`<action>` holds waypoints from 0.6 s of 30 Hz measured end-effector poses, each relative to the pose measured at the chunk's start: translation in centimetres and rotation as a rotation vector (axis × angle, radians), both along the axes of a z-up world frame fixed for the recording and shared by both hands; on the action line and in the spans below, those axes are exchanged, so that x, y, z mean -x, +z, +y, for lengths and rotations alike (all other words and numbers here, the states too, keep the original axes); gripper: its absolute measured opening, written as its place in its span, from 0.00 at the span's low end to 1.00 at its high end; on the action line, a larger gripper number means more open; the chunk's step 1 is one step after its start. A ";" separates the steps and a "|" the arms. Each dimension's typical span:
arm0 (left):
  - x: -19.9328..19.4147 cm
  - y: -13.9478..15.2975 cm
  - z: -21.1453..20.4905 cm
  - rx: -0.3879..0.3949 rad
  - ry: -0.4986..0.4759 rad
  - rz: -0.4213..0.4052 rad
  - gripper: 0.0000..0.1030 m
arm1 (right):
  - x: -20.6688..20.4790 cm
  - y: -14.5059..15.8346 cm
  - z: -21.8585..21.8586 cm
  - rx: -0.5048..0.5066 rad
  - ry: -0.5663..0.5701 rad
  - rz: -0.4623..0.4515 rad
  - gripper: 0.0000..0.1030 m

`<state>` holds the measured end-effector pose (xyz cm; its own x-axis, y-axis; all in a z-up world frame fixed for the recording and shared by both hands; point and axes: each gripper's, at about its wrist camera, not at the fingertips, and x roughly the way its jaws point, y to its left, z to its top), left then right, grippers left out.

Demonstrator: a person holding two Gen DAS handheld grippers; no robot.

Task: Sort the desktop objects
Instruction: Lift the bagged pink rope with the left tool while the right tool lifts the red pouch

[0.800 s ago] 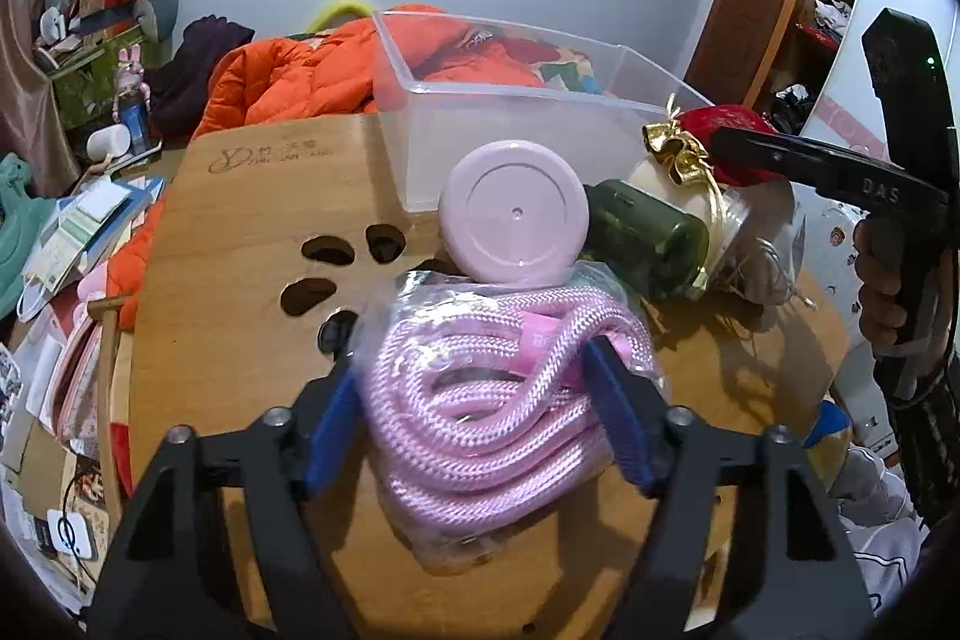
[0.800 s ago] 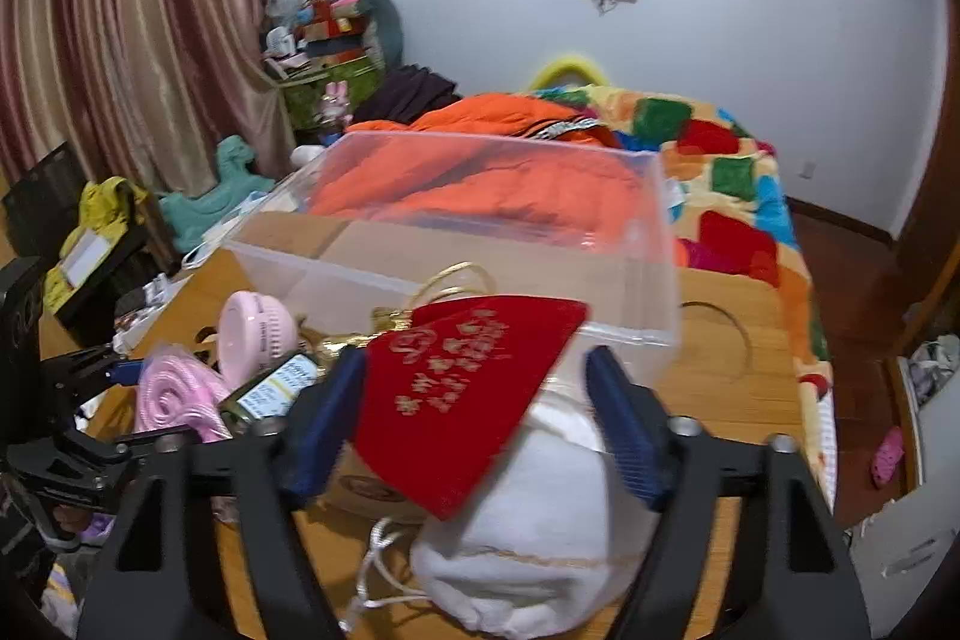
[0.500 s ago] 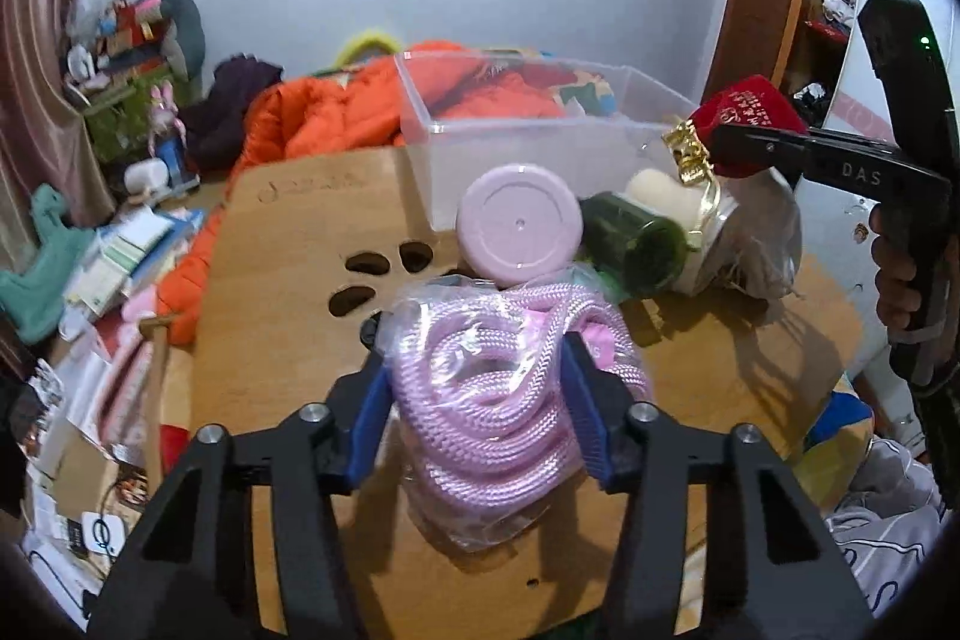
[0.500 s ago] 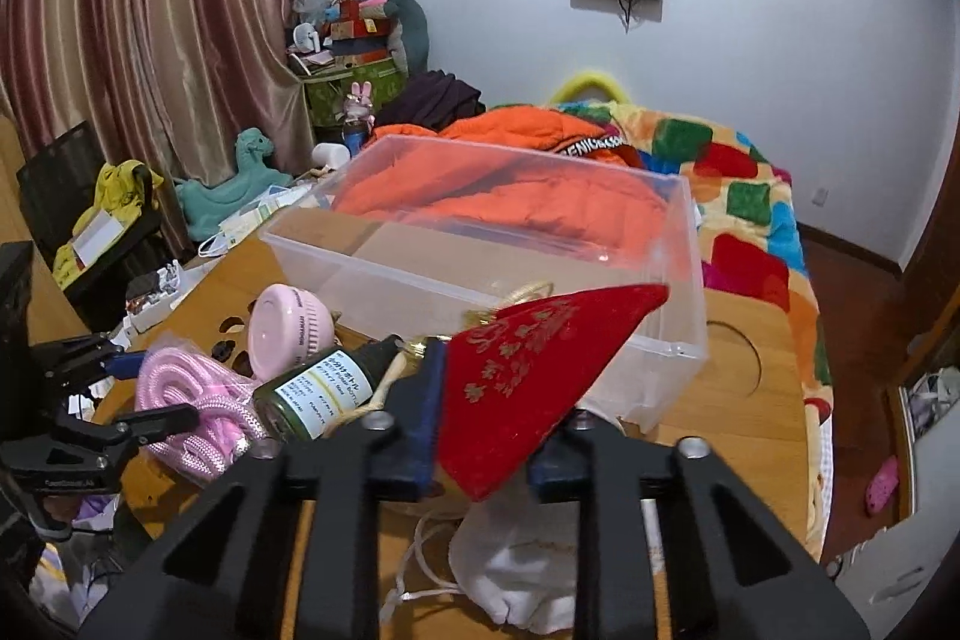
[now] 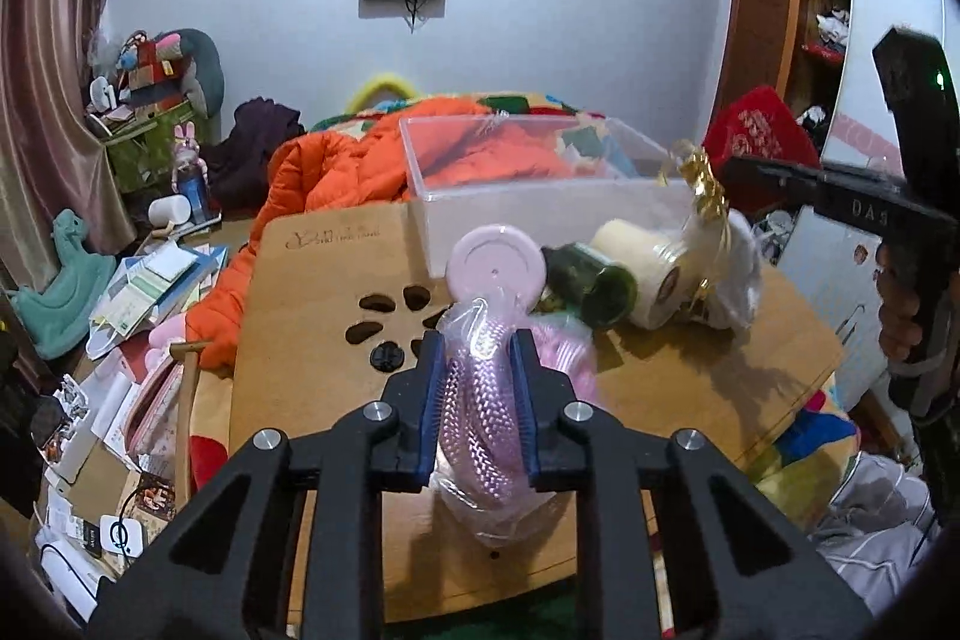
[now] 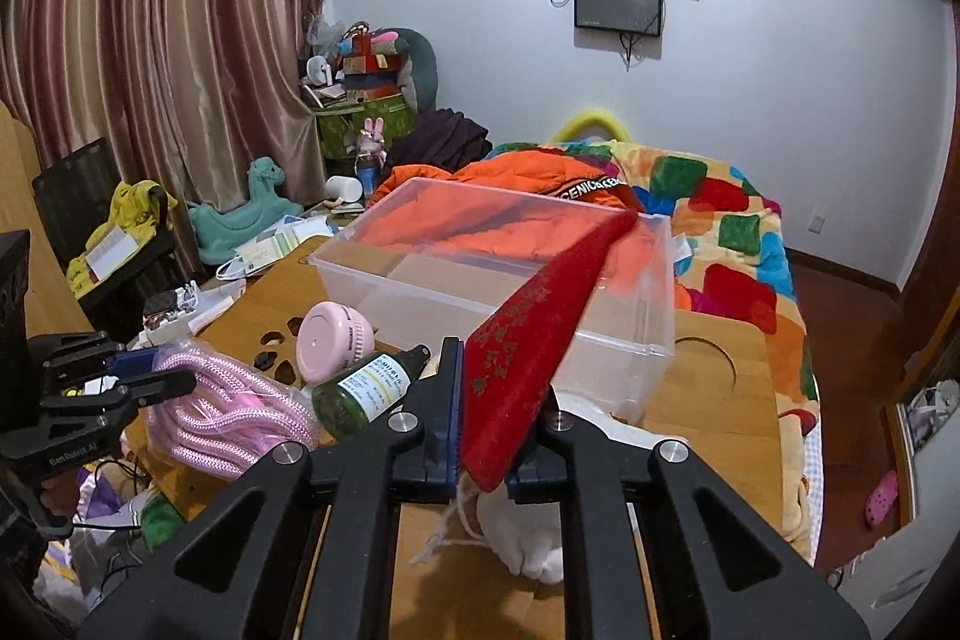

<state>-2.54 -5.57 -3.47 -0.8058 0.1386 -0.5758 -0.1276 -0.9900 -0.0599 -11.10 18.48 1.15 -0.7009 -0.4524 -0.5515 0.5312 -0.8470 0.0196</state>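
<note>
My left gripper [image 5: 477,364] is shut on a bag of pink rope [image 5: 480,418] and holds it above the wooden table [image 5: 312,292]; the rope also shows in the right wrist view [image 6: 228,418]. My right gripper [image 6: 489,400] is shut on a red pouch [image 6: 528,340], lifted over the table in front of the clear plastic bin [image 6: 480,280]. In the left wrist view the pouch [image 5: 756,136] hangs at the right, beside the bin [image 5: 540,184].
On the table lie a pink round case [image 5: 495,265], a dark green bottle [image 5: 591,283], a cream roll [image 5: 645,259] with a gold ribbon [image 5: 702,184] and a white cloth bag [image 6: 534,538]. An orange jacket [image 5: 336,172] and a bed lie behind. Clutter covers the floor at left.
Both grippers have closed, the left on the pink rope bag and the right on the red pouch, and both have lifted their loads off the table.
</note>
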 end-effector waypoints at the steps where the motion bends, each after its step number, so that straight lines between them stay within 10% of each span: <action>1: -0.1 0.3 0.1 0.000 0.006 0.010 0.19 | -0.3 0.1 0.1 0.006 0.003 0.001 0.09; 18: -1.0 1.3 6.6 0.110 -0.105 0.033 0.14 | -5.3 -2.9 0.6 0.060 0.108 -0.086 0.09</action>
<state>-1.52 1.03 -2.13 -0.8088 0.1605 -0.5658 -0.2306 -0.9715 0.0540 -5.82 19.09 -1.78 -0.5975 -0.5564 -0.5773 0.6134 -0.7809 0.1178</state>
